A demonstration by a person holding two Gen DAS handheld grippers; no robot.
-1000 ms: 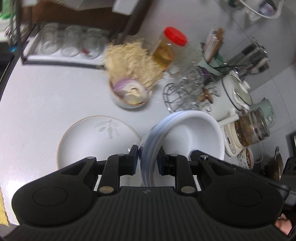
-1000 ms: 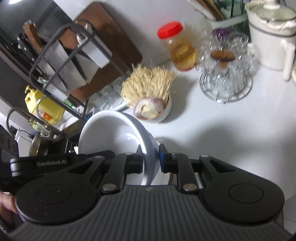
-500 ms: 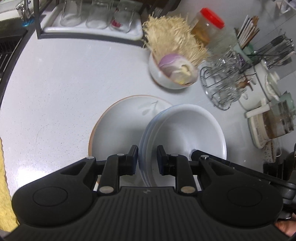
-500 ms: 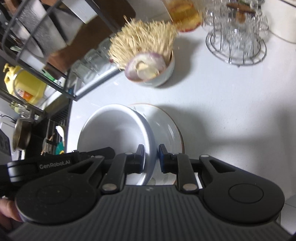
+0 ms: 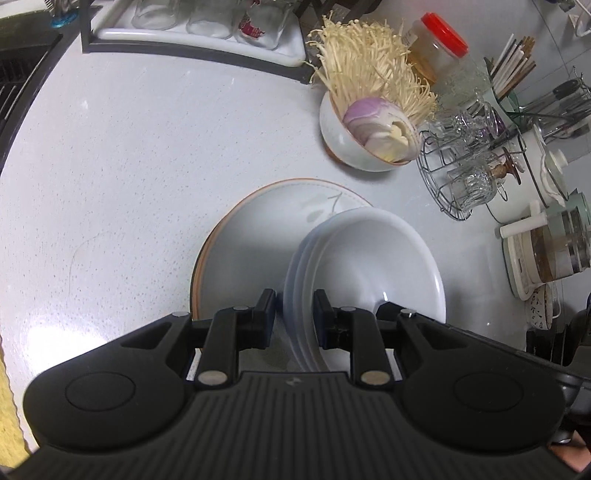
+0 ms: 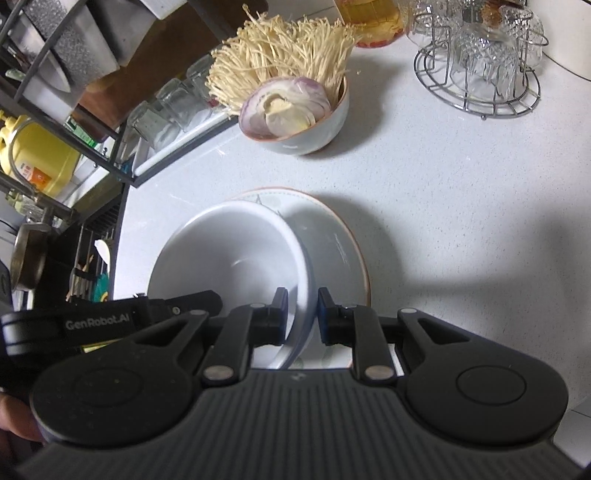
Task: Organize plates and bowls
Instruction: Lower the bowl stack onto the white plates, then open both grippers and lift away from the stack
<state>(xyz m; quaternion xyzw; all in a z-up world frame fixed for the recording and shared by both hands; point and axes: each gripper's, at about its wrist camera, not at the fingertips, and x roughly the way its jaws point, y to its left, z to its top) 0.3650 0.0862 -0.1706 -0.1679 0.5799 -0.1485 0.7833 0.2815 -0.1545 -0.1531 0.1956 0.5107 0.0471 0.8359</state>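
Observation:
A stack of white bowls (image 5: 369, 258) is held just above a white plate with a brown rim (image 5: 258, 236) that lies on the counter. My left gripper (image 5: 294, 314) is shut on the stack's left rim. My right gripper (image 6: 302, 314) is shut on the opposite rim of the white bowls (image 6: 229, 251). The plate (image 6: 332, 243) shows under and to the right of the bowls in the right wrist view. The left gripper's body (image 6: 110, 321) shows at the left there.
A bowl of enoki mushrooms and onion (image 5: 369, 140) stands behind the plate. A wire rack of glasses (image 5: 469, 173), a red-lidded jar (image 5: 436, 48) and kettles (image 5: 550, 251) are to the right. A tray of glasses (image 5: 207, 22) is at the back; a sink rack (image 6: 55, 155) at the left.
Both grippers have carried the bowl stack over the plate and lowered it; the plate now lies right beneath the bowls, and the counter looks closer.

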